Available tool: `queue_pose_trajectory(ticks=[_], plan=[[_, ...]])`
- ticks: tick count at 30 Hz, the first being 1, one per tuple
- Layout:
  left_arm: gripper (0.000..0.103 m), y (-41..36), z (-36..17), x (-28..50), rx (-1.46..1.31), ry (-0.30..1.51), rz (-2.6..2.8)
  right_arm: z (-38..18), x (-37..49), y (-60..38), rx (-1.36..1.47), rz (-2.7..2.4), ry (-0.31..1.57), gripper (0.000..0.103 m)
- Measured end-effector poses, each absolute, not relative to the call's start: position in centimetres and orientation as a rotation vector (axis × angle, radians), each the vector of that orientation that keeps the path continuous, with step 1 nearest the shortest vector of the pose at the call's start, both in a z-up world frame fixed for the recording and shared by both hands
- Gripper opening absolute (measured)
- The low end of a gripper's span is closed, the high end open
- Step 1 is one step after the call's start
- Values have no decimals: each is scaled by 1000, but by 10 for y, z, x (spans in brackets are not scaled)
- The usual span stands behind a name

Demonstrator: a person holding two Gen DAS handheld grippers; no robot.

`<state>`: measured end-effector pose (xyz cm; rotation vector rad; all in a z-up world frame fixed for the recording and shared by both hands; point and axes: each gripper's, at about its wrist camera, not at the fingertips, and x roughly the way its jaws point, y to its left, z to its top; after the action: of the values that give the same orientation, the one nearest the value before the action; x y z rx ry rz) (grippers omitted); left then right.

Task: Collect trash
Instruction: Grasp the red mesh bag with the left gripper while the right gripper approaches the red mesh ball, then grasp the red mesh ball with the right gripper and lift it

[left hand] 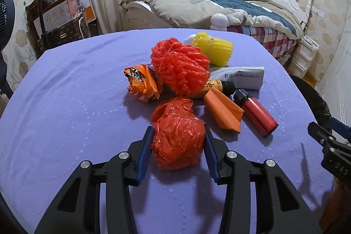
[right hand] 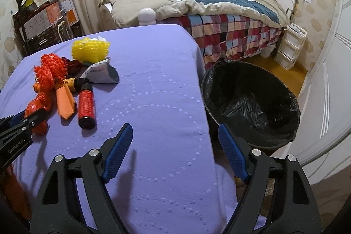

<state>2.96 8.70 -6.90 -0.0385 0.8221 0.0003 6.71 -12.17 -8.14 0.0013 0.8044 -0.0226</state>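
Between the left gripper's (left hand: 178, 142) blue pads sits a crumpled red bag (left hand: 177, 137), both pads pressing its sides on the purple table (left hand: 65, 113). Glossy and wrinkled, it lies nearest of the trash. Right gripper (right hand: 175, 150) hangs wide, empty. Beside the table, the black-lined bin (right hand: 252, 102) looks empty
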Motion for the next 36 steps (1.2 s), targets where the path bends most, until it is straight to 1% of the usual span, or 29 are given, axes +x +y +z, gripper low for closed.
queue_pose_trajectory(ticks=[9, 17, 26, 30, 36], plan=[[43, 116, -55, 10, -64, 786, 28, -66, 73, -85, -54, 52, 766, 78], [43, 174, -52, 6, -98, 763, 154, -50, 89, -25, -122, 169, 729, 78], [43, 230, -50, 17, -106, 747, 273, -38, 114, 30, -135, 262, 717, 78], [43, 247, -51, 19, -127, 750, 291, -41, 123, 49, -148, 285, 727, 78], [43, 250, -56, 21, -145, 760, 287, -54, 137, 62, -155, 287, 769, 78]])
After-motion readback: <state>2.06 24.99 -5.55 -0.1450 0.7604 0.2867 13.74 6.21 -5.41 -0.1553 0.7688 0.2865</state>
